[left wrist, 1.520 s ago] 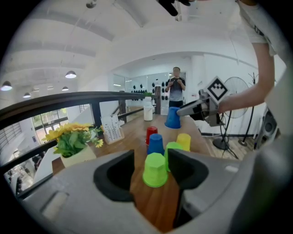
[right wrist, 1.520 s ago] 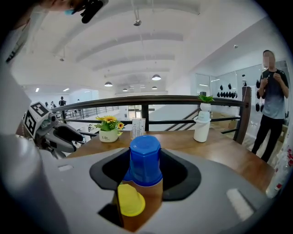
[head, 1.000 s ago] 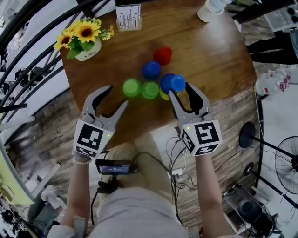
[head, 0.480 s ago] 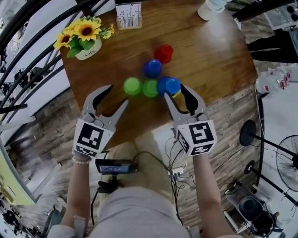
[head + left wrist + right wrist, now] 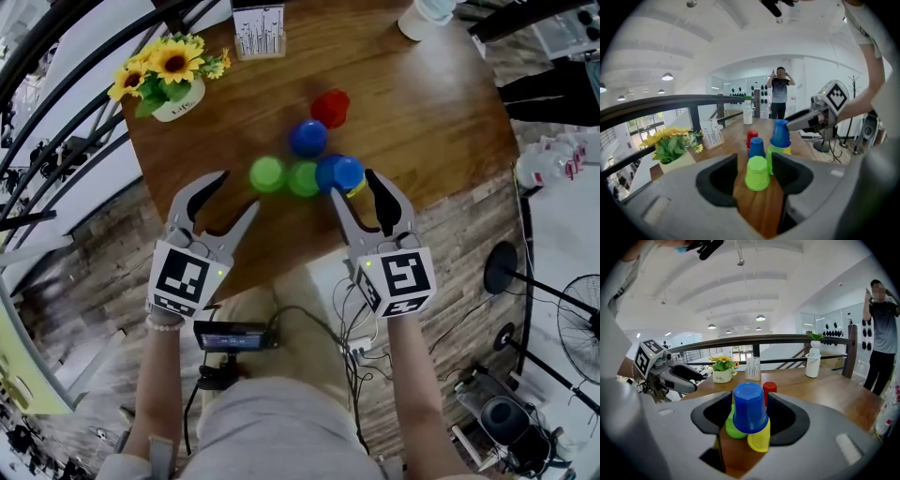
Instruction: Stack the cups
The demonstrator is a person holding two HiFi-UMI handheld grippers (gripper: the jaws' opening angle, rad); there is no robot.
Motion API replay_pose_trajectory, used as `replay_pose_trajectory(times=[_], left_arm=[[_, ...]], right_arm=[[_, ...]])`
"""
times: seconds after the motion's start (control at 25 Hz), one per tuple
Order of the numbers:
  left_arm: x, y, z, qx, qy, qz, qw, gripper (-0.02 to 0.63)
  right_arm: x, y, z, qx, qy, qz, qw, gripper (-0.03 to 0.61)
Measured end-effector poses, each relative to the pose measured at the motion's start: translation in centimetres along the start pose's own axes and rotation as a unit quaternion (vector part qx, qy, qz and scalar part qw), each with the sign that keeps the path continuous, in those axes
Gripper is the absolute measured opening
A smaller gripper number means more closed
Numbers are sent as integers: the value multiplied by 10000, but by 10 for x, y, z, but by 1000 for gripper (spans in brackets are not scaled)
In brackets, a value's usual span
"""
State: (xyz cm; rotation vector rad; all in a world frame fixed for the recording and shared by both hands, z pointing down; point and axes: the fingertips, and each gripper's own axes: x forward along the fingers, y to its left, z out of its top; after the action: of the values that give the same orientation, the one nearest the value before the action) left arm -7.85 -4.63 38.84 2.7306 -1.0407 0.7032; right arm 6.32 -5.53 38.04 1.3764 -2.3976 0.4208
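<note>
Several cups stand upside down on the round wooden table (image 5: 422, 112): a red cup (image 5: 330, 108), a blue cup (image 5: 307, 138) and two green cups (image 5: 267, 174) (image 5: 303, 178). My right gripper (image 5: 353, 186) is shut on a second blue cup (image 5: 750, 408), which sits over a yellow cup (image 5: 759, 439) beside the nearer green one. Only the yellow cup's rim shows under it. My left gripper (image 5: 237, 192) is open and holds nothing, its jaws pointing at the left green cup (image 5: 757, 172) a little ahead of them.
A white pot of sunflowers (image 5: 169, 80) stands at the table's far left, a card holder (image 5: 258, 33) at the back, a white jug (image 5: 422, 19) at the back right. A person (image 5: 779, 91) stands beyond the table. The table's near edge runs just under both grippers.
My right gripper has shifted slightly left and back toward me, carrying the blue cup with it. The left gripper and the other cups have not moved.
</note>
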Motion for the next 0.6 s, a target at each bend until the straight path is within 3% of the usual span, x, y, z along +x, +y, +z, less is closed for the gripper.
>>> replay_pose_trajectory(times=[0.36,0.6], left_arm=[[2,9,29,247,-201,-99,9994,221],[14,15,52,568,-303,-379,9972,221]], right_arm=[[-38,-11,12,451,-373,-261,9979,224],[-55,-21,6,604,-377,-498,9962,224]])
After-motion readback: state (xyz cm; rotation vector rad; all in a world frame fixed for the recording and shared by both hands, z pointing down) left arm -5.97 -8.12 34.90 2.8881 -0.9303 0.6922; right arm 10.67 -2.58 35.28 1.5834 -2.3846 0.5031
